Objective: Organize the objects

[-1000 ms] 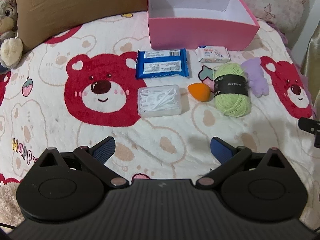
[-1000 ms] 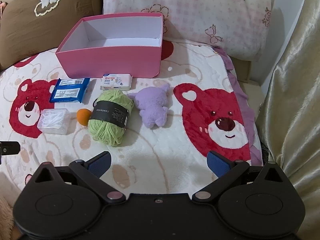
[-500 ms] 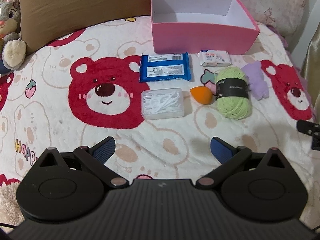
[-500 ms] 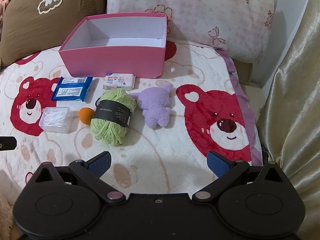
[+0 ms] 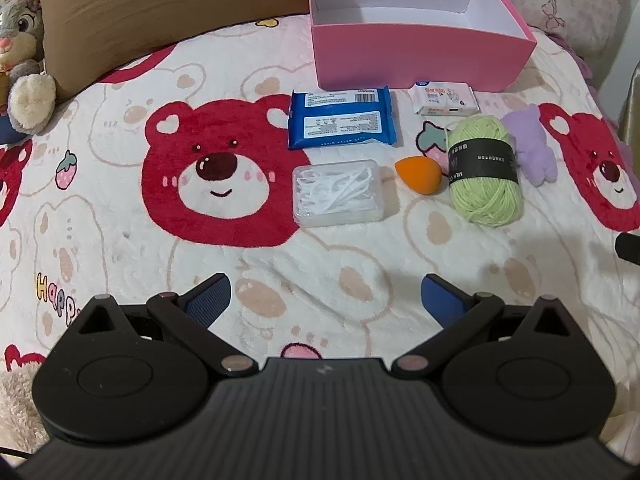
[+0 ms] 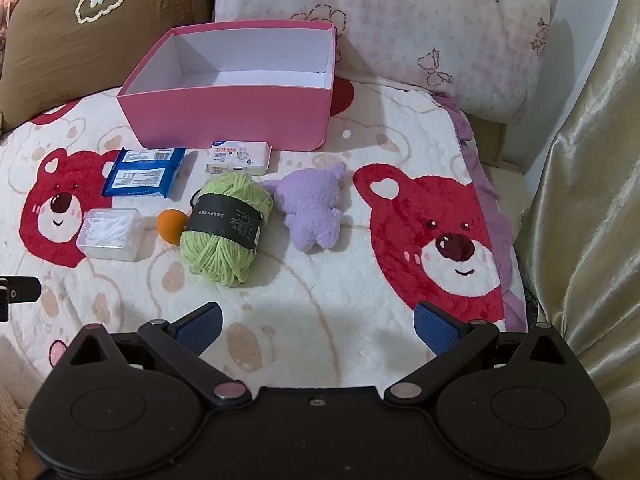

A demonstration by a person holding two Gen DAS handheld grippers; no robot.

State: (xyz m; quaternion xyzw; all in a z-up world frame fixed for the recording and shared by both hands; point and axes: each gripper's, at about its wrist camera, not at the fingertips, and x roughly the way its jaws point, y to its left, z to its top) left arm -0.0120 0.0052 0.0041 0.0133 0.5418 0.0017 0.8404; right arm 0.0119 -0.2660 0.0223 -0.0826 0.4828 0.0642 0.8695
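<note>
Hovering over the bear-print blanket (image 5: 120, 216), well short of the objects: left gripper (image 5: 324, 300), spread wide, holding nothing. Likewise hanging wide apart and empty above the blanket, near side: right gripper (image 6: 316, 326).

Sitting open at the far end, against the pillows: pink box (image 5: 416, 56), white inside, with nothing visible in it. Lying just in front of its near wall: blue wipes pack (image 5: 342, 118) on the left and small white-and-pink tissue packet (image 5: 444, 98) on the right. Resting nearer, in a row from left to right: clear floss-pick case (image 5: 338, 192), orange makeup sponge (image 5: 418, 172), green yarn ball (image 5: 484, 170) wrapped in a black band, purple plush toy (image 5: 530, 146). Touching or nearly touching: sponge and yarn; pressing against the yarn's right side: plush toy.

Leaning at the far left edge: grey rabbit plush (image 5: 22, 52) beside a brown cushion (image 5: 160, 8). Draping down the right side: gold curtain (image 6: 592, 220).
</note>
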